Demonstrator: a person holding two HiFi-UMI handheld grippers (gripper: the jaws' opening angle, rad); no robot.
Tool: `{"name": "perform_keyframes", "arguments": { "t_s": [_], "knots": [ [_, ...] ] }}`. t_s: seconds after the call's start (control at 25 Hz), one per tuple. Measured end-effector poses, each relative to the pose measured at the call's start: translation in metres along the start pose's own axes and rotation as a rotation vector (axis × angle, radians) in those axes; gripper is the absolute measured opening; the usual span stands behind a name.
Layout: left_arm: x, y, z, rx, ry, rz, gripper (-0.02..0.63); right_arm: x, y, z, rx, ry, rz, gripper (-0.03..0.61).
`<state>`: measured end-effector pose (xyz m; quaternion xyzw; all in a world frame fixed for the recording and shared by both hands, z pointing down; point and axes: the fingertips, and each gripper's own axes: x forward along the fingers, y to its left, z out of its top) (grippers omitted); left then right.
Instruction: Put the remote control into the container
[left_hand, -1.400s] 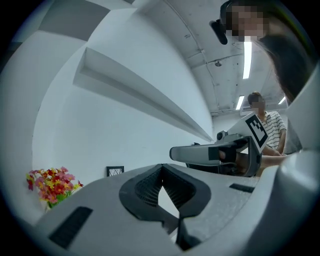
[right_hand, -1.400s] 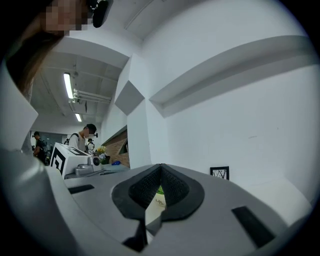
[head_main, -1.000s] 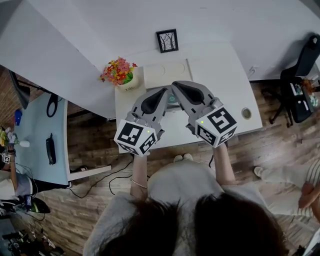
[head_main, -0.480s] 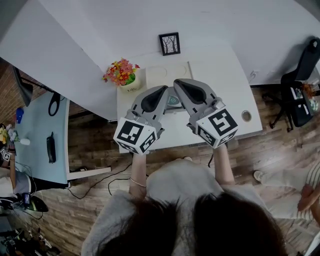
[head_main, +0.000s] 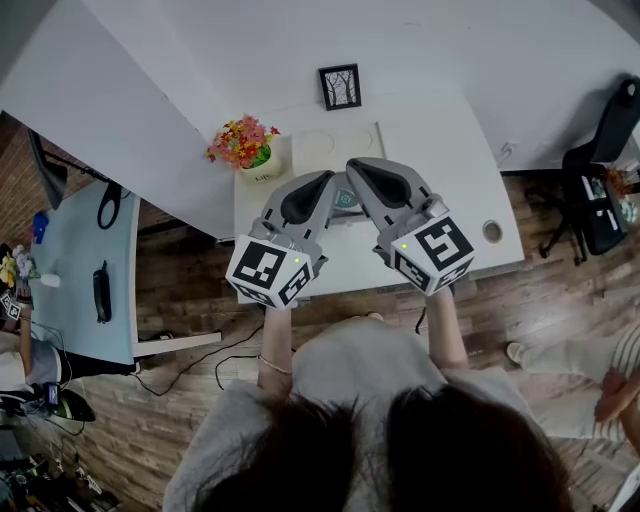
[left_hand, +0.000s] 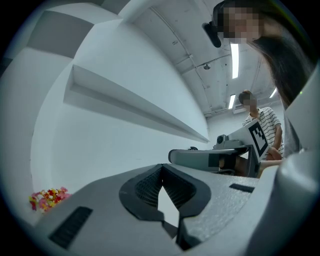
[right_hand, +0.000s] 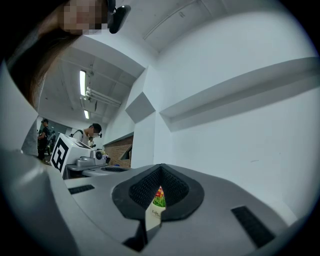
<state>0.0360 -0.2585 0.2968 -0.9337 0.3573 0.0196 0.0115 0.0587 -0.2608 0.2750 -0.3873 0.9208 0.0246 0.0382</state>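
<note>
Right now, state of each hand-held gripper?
Left hand-held gripper: closed, nothing between the jaws.
Right hand-held gripper: closed, nothing between the jaws.

I see the container (head_main: 335, 147), a shallow cream tray, lying flat just right of the flower pot (head_main: 243, 148). I can't make out the remote control.

The head view looks steeply down from above the person (head_main: 400, 440) onto the white worktop (head_main: 470, 200), with the left hand-held gripper (head_main: 322, 186) and right hand-held gripper (head_main: 358, 170) close below. Each gripper view looks level along its jaws toward the wall (right_hand: 240, 150). All three share the flowers (head_main: 240, 140), at ten o'clock from above.
</note>
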Motion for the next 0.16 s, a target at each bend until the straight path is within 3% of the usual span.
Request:
{"name": "perform_keyframes", "arguments": {
  "t_s": [0.16],
  "knots": [
    [-0.0008,-0.0014,-0.0003,0.001,0.002,0.002,0.003,-0.0012,0.0018,-0.001,-0.009,0.006,0.003,-0.002]
  ]
}}
